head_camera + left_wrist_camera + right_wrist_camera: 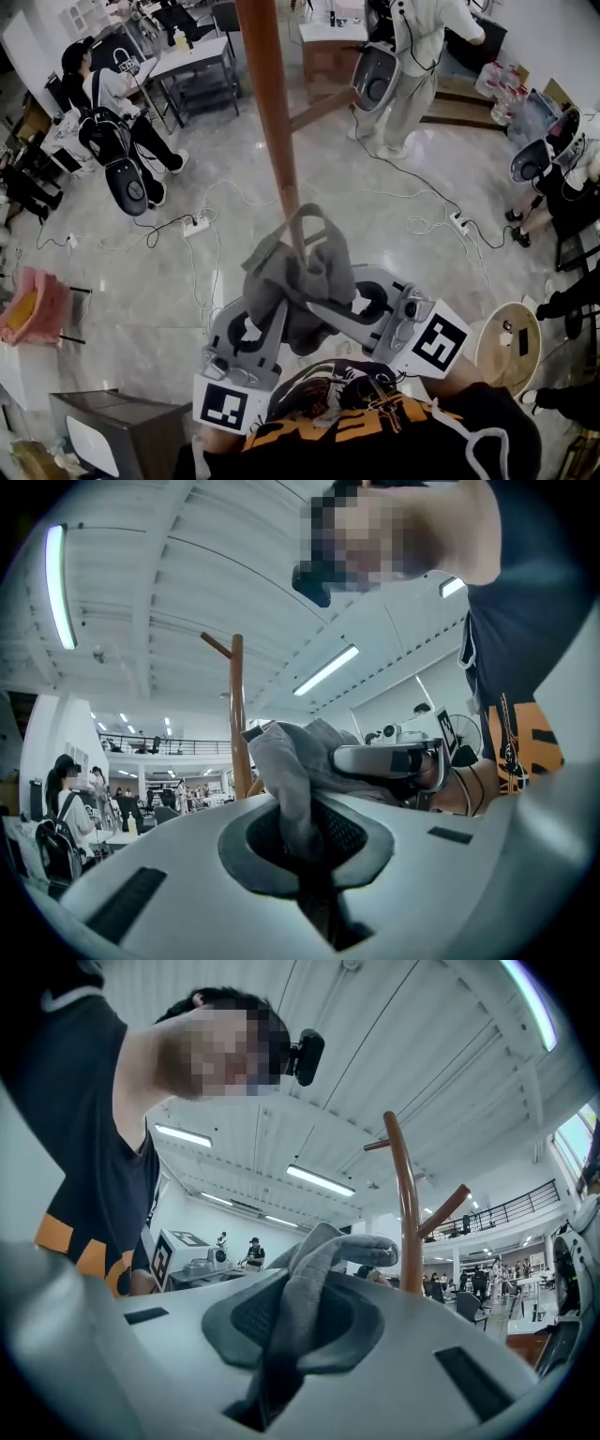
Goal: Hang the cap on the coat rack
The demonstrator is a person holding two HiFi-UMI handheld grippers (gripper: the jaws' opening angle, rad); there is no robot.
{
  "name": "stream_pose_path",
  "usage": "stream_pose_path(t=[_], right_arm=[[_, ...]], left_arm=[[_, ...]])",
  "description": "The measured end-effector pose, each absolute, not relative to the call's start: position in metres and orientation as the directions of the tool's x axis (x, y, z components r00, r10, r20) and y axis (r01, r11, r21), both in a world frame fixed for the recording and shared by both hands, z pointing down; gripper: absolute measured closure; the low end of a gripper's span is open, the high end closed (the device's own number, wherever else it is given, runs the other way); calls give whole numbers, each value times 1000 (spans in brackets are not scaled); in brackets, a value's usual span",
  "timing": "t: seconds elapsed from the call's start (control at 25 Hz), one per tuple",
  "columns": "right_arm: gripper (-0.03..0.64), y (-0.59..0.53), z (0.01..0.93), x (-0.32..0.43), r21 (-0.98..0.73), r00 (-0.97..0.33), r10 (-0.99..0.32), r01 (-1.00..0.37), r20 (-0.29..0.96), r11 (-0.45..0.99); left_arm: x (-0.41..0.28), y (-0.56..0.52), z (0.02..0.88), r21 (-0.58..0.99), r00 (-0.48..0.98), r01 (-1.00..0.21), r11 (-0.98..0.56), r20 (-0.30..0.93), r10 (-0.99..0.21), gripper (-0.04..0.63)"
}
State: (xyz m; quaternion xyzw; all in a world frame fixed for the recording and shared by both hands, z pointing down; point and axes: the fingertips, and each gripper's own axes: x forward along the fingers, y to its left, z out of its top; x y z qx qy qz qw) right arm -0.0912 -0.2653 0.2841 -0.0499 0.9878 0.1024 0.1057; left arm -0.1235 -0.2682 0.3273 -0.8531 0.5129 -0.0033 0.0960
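A: Grey cloth for the cap (298, 272) — matt, with a fine knit-like weave, creased and soft-looking.

B: Looks like wood on the coat rack (274, 112): reddish brown, smooth, with a dull sheen.

A: Pale grey plastic on the left gripper (302, 855) and the right gripper (281, 1335), smooth and matt; dark pads (345, 832) finely ribbed, rubbery-looking.

B: Glossy on the floor (394, 225) — marble-patterned, shines back the light.

- Glossy marble floor (366, 192) with a white power strip (195, 225) lying on it.
- Seated person (98, 94) beside a bench (192, 58), upper left.
- Pink cloth (37, 305) at left edge.
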Motion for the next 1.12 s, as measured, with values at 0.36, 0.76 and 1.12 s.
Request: stream_pose_path(t=[0.36, 0.76, 1.12], right_arm=[[565, -300, 283, -104, 174, -979, -59, -93, -194, 980], [565, -309, 308, -111, 131, -983, -76, -98, -169, 987], [566, -317, 319, -116, 98, -981, -89, -107, -170, 989]], left_arm=[[-134, -301, 326, -137, 446, -890, -434, -70, -892, 555], [-139, -308, 350, -124, 441, -893, -432, -56, -896, 555], [-143, -316, 361, -102, 449, -891, -443, -42, -893, 555]])
